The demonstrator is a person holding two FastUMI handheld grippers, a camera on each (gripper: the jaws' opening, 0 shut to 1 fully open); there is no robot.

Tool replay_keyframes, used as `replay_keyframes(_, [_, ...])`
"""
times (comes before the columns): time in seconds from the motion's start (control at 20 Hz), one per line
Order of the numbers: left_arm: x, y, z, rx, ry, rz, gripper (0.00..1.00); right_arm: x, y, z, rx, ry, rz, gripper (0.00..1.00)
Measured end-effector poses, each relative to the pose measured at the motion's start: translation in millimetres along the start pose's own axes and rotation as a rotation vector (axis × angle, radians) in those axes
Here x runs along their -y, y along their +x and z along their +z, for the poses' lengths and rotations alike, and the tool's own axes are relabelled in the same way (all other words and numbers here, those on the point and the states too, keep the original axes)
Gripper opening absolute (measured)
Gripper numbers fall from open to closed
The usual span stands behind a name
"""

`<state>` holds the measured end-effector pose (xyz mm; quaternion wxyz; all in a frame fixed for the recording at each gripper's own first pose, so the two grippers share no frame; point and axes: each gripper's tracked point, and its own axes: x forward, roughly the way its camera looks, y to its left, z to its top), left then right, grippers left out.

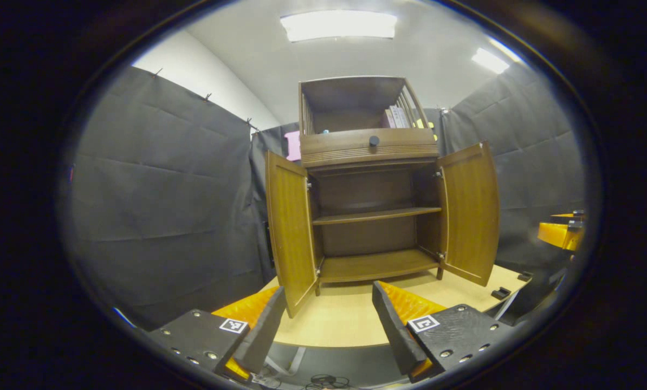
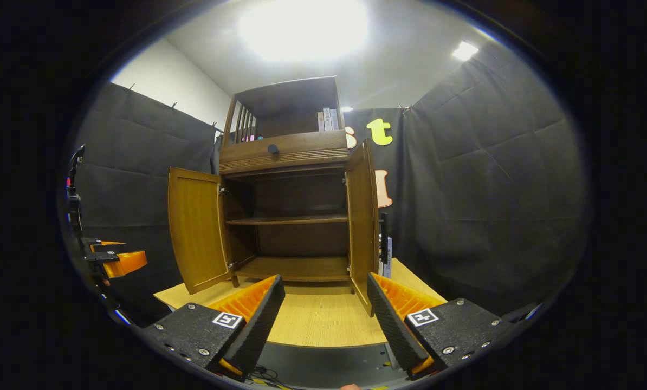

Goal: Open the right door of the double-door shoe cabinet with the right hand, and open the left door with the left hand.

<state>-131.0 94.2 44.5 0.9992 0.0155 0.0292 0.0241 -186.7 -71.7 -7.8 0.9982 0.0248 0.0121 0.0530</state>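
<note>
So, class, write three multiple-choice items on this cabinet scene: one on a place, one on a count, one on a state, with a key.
1. Where are the books?
A. top open compartment
B. middle shelf
C. tabletop

2. How many doors hang on the shoe cabinet?
A. one
B. two
C. three

3. How do the doors stand?
A. both shut
B. one open
C. both open

Key: A, the books stand above the drawer knob; B, left door and right door; C, both swing outward, baring the shelf.
</note>
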Motion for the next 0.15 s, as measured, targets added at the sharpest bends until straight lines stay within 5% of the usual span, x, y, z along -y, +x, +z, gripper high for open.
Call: replay_keyframes(0.15, [-0.5, -0.8, 1.2, 0.006, 0.004, 0.001, 0.97, -3.1, 1.7, -0.4, 0.0, -0.002, 0.005, 0.94])
